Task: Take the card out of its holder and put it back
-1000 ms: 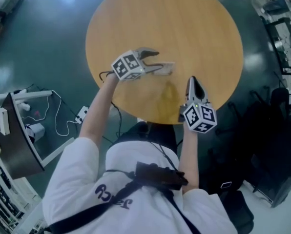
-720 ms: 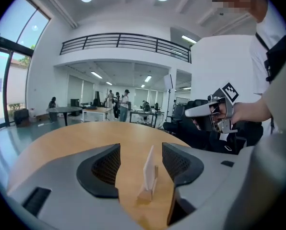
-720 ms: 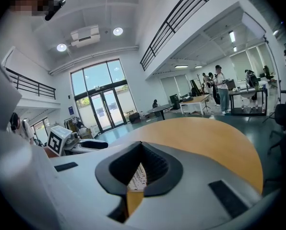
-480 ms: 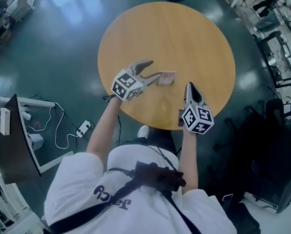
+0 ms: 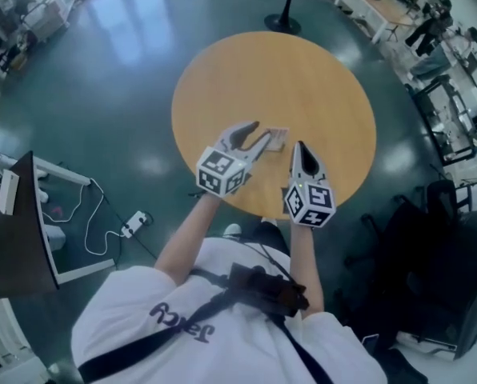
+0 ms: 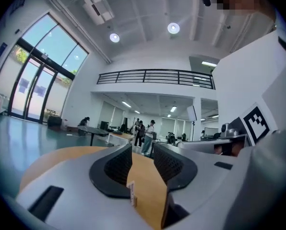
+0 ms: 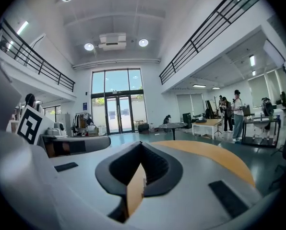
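Round wooden table (image 5: 302,70), card holder (image 5: 278,140) ungripped at tips of parted, closing left tongs (image 5: 261,130); right tongs (image 5: 299,146) together, empty.

Smooth wooden table (image 5: 278,78), glossy floor (image 5: 102,78)

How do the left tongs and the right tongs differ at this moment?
The left tongs stand apart, closing, with nothing gripped between them; the right tongs are shut. The left tongs point at the card holder; the right tongs are beside it. Both are over the round table.
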A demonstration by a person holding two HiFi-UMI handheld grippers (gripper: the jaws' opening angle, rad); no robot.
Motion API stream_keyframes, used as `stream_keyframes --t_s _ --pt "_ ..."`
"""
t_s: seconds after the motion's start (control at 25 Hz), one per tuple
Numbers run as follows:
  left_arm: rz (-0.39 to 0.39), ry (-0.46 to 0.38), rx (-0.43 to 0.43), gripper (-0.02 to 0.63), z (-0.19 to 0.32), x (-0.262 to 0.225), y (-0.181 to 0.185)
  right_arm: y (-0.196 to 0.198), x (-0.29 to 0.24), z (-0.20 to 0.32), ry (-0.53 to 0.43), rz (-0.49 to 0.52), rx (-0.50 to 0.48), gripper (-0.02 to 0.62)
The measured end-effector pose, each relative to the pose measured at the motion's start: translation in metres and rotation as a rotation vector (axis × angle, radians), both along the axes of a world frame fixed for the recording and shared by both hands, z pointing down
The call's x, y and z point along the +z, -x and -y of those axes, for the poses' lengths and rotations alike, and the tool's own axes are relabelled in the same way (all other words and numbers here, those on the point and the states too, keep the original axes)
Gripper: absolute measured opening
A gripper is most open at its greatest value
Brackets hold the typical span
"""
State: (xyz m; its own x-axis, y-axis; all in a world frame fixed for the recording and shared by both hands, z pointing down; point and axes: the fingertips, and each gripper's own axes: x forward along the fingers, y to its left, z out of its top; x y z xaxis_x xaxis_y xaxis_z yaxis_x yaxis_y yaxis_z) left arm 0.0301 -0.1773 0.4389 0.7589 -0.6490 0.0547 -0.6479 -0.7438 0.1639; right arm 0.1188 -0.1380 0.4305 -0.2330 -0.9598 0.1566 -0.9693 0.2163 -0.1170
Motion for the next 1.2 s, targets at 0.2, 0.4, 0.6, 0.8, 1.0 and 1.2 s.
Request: stream_keyframes --t_s 0.2,0.4,0.6,0.8,1.0,1.2 --pt "-0.023 -0.001 -0.127 0.090 0.000 -0.005 0.006 0.011 -0.017 0.013 -0.032 0.019 -0.072 0.005" --pt "0.011 -0.060 -0.225 0.014 -0.011 -0.019 -0.003 0.007 -0.023 0.005 -0.037 -0.031 -0.094 0.006" --pt "0.042 -0.060 -0.266 0.014 -0.023 -0.022 -0.021 -0.015 -0.019 0.003 -0.023 -0.050 -0.066 0.006" --pt "0.033 -0.024 -0.285 0.014 -0.031 -0.014 -0.032 -0.030 -0.015 -0.001 -0.016 -0.068 -0.055 0.006" --pt "0.004 -0.082 -0.316 0.014 -0.038 -0.023 -0.039 -0.042 -0.017 0.000 -0.024 -0.055 -0.074 0.006" --pt "0.007 -0.090 -0.323 0.014 -0.039 -0.026 -0.054 -0.056 -0.018 0.005 -0.021 -0.043 -0.098 0.006"
